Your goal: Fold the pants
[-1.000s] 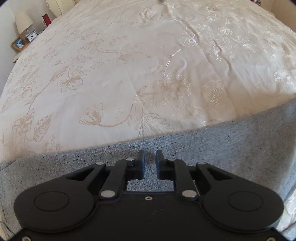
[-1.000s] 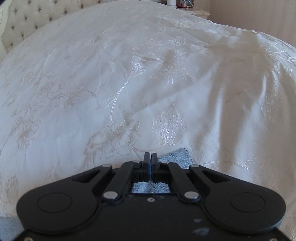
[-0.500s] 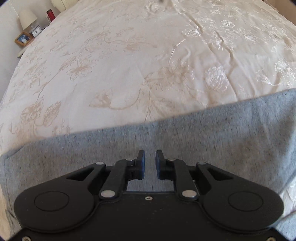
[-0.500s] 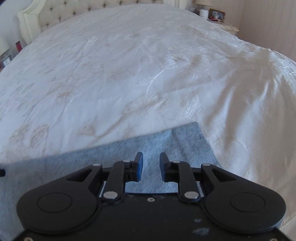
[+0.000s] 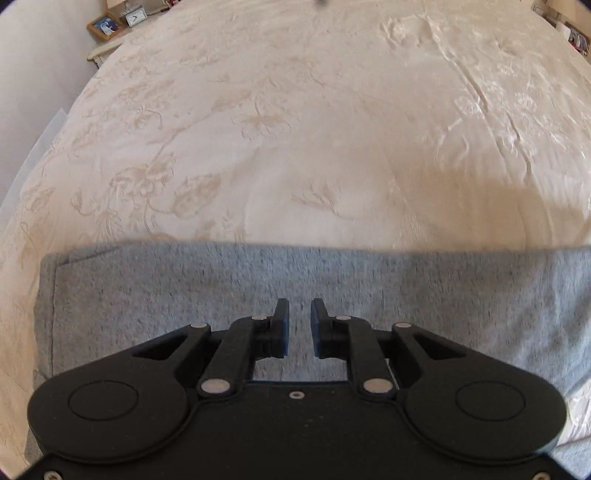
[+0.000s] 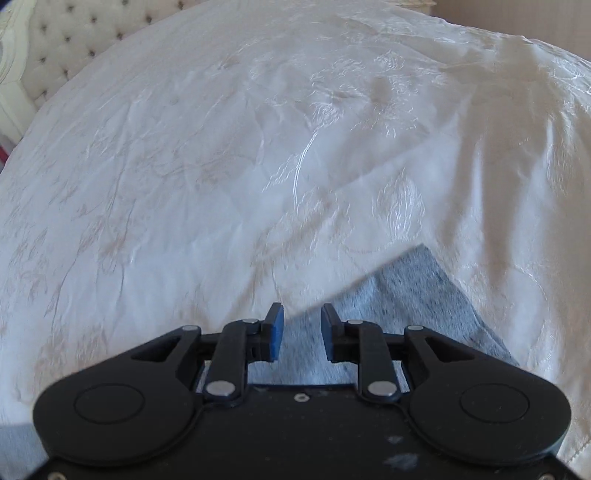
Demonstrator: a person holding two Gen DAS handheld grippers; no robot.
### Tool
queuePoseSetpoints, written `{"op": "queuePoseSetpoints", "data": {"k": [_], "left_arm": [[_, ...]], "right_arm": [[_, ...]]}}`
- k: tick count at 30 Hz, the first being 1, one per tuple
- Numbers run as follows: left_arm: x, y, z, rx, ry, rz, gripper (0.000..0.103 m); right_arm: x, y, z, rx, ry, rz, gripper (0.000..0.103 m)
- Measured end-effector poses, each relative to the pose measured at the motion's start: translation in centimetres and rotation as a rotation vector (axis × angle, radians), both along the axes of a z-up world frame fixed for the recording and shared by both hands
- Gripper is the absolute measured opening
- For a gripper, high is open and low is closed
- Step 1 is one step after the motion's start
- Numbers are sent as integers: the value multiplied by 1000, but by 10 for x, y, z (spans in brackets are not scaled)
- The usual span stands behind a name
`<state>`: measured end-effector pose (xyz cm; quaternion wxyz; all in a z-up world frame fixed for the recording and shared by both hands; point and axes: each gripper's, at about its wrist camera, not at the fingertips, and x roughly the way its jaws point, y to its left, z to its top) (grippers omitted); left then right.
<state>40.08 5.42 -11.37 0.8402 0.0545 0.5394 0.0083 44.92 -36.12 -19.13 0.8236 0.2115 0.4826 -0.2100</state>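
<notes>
Two hand-held grippers hang over a bed point(image 5: 295, 147), each pointing steeply down at grey pants point(image 5: 221, 295) laid flat on the cream, flower-embroidered bedspread point(image 6: 221, 184).

From the left wrist view, the left hand-held gripper point(image 5: 300, 325) sits at 6 o'clock with its jaws a narrow gap apart. Nothing is pinched between them; the grey knit shows through the gap, lying below. The pants fill a wide band from 9 o'clock to 3 o'clock across the lower half, with a straight far edge running level and a stitched hem down the short end at 9 o'clock. Beyond that edge the bedspread stretches up toward 12 o'clock. At 11 o'clock a bedside stand point(image 5: 105, 50) carries a framed photo point(image 5: 105, 25) and a small clock point(image 5: 135, 16).

From the right wrist view, the right hand-held gripper point(image 6: 300, 328) also sits at 6 o'clock, and its jaws are opening, blue pads facing each other across a modest gap. No cloth is caught between them. A corner of the pants point(image 6: 424, 295) pokes out from under the tool toward 2 o'clock, coming to a point just beyond the right finger, and lies flat on the bedspread. A tufted headboard point(image 6: 74, 40) shows at 11 o'clock. The picture is a little blurred around the pants' edge.
</notes>
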Motion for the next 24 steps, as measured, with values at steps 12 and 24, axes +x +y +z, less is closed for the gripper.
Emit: {"op": "queuePoseSetpoints", "data": {"k": [12,24], "left_arm": [[17,36,-2,-10,28,39,23],[47,55,-14,-116,115,106,23]], "right_arm": [[-5,-5,-29,-16,264,-161,0],[-105,-22,26,231,58,-293,25]]}}
